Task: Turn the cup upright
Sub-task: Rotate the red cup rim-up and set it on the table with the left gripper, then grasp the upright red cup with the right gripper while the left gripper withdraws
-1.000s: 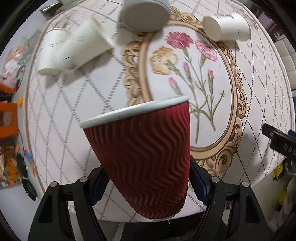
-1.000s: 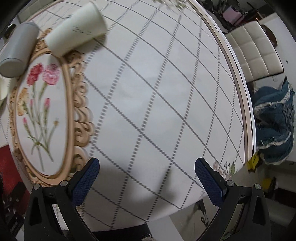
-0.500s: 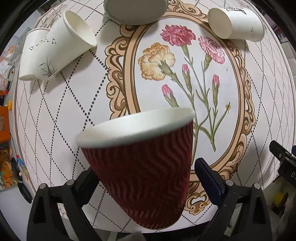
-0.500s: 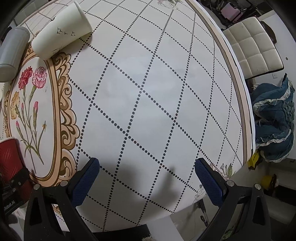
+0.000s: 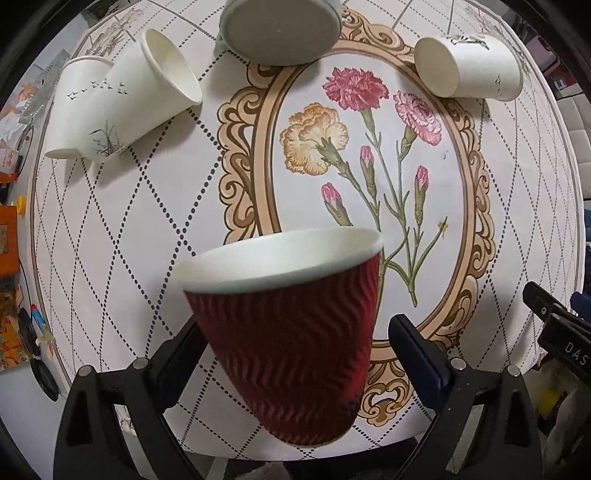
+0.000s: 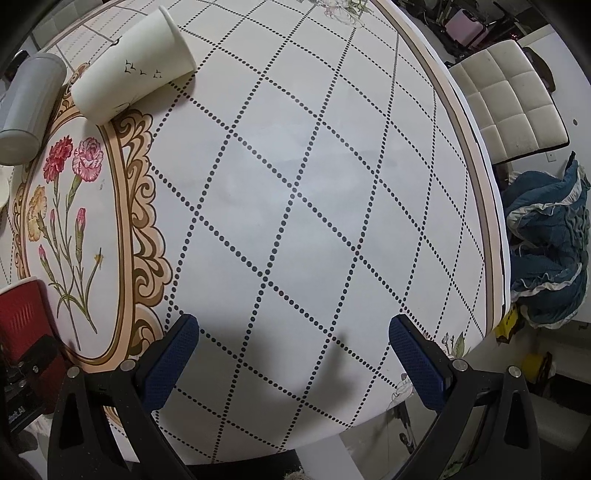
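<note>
A dark red ribbed paper cup [image 5: 291, 332] stands upright, mouth up, near the table's front edge. My left gripper [image 5: 295, 350] is open around it; the right pad [image 5: 417, 350] stands clear of the cup's side, and the left pad is partly hidden behind it. The cup also shows at the left edge of the right wrist view [image 6: 22, 317]. My right gripper [image 6: 291, 354] is open and empty over bare tablecloth to the right of the cup.
White paper cups lie on their sides at the far left [image 5: 144, 99] and far right [image 5: 469, 70], one standing mouth-down [image 5: 70, 110] at far left. A grey cup [image 5: 280, 29] lies at the back. A white chair [image 6: 509, 99] and blue cloth [image 6: 550, 243] lie beyond the table edge [image 6: 487, 206].
My left gripper has opened and drawn back from the red cup, which now stands on the table. The right gripper has shifted slightly.
</note>
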The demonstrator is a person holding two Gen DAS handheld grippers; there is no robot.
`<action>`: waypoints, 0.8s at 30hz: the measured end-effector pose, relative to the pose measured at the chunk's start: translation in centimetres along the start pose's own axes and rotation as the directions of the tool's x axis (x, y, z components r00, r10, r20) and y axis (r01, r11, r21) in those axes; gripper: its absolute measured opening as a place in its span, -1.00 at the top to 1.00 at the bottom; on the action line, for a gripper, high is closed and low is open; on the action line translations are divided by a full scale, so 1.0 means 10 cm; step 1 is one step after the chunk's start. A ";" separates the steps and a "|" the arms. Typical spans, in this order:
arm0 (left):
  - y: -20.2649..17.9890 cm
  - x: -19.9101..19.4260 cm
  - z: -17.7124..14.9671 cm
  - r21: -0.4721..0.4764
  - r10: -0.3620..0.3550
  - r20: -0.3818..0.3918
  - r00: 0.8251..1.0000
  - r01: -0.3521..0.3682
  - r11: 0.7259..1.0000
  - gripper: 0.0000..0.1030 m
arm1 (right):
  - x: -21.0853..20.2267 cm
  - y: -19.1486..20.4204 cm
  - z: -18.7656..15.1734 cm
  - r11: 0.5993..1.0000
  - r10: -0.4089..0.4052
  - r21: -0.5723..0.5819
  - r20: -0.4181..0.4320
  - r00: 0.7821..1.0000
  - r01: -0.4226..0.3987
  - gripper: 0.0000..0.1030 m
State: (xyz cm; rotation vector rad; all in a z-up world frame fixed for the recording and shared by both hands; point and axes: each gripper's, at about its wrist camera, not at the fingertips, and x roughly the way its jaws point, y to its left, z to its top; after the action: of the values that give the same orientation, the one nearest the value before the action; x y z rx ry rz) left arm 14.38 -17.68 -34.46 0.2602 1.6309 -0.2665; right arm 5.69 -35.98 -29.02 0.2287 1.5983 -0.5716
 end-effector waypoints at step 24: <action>1.17 -1.16 -0.71 -0.212 0.158 0.225 0.961 -0.110 0.971 -0.93 | -1.00 0.58 -0.22 0.986 0.152 -0.085 0.100 0.983 -0.144 -1.00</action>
State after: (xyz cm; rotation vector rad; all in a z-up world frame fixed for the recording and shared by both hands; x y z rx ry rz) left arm 12.36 -4.42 -22.52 0.1789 1.3804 -0.0288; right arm 7.71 -28.10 -20.53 0.2527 1.4830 -0.4001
